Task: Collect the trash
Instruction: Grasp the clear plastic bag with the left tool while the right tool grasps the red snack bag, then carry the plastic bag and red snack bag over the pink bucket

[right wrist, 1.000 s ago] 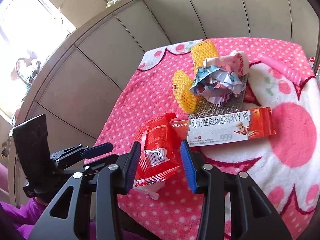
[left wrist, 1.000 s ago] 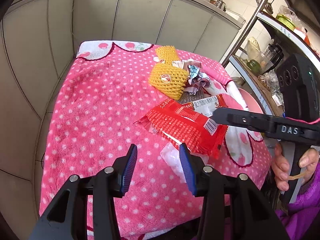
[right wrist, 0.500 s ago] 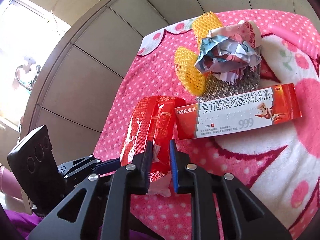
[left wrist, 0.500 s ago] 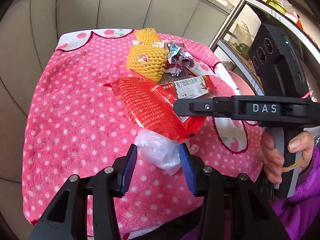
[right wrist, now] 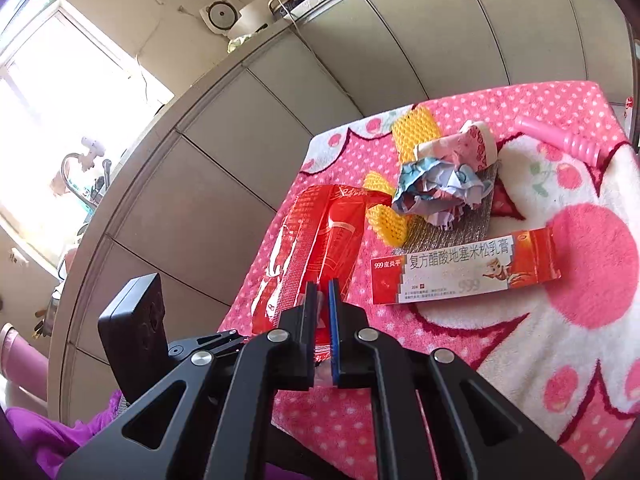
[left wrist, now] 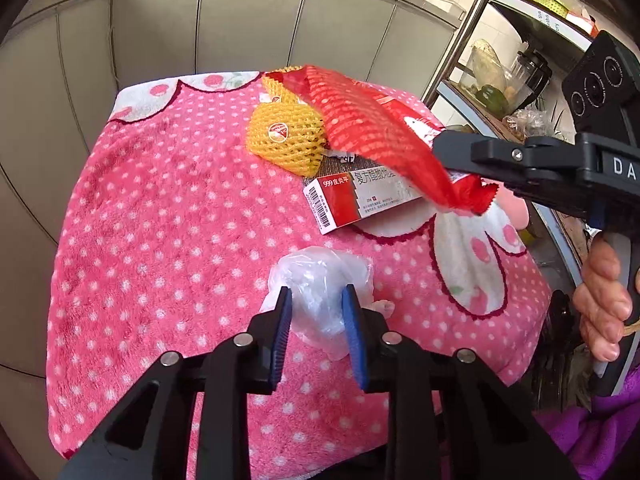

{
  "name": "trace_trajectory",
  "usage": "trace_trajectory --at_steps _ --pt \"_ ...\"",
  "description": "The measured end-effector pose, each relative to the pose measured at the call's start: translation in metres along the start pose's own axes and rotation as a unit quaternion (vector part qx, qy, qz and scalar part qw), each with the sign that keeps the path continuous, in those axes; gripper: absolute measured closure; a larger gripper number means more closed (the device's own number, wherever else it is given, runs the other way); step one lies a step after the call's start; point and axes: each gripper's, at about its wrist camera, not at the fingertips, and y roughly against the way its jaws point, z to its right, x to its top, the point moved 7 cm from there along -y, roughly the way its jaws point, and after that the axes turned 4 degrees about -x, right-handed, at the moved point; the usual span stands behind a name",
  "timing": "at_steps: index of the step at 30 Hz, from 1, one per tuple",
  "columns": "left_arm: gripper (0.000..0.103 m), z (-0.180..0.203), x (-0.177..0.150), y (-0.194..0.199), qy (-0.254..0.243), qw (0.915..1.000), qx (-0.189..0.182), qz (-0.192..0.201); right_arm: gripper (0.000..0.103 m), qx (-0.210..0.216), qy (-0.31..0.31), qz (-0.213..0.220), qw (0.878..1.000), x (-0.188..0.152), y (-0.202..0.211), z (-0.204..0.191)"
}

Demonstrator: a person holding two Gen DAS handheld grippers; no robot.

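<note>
Pink dotted blanket (left wrist: 168, 216), grey cabinets (left wrist: 248, 20); right tool (right wrist: 322, 304) clamps red wrapper (right wrist: 320, 236)

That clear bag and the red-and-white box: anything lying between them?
No. The left wrist view shows only bare pink blanket between the bag and the box.

Surface: pink fleece blanket (left wrist: 160, 220) with white polka dots, white flower patches at right. Lying on it: crumpled clear plastic bag (left wrist: 320, 276) lower centre, red-and-white cardboard medicine box (left wrist: 352, 196) centre right, yellow foam fruit nets (left wrist: 286, 138) upper centre. Right wrist view adds crumpled printed paper (right wrist: 440, 188) on a grey mat, pink ribbed plastic stick (right wrist: 560, 140) upper right.
</note>
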Motion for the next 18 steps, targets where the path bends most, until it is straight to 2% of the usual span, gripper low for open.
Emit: trace_trajectory --at_steps 1,6,11,18 --pt "0.087 0.000 0.001 0.001 -0.002 1.0000 0.004 0.003 0.097 -0.001 0.001 0.005 1.000 0.001 0.005 0.001" --pt "0.094 0.001 0.005 0.012 -0.006 0.9996 0.017 0.021 0.097 -0.020 -0.003 0.035 0.999 0.003 0.030 0.012" --pt "0.095 0.010 0.018 0.028 -0.015 0.9987 0.016 0.045 0.097 -0.042 -0.018 0.068 0.997 0.008 0.051 0.029" --pt "0.095 0.041 0.050 0.035 -0.047 0.9960 -0.003 0.076 0.097 -0.109 -0.042 0.126 0.985 0.010 0.097 0.072"
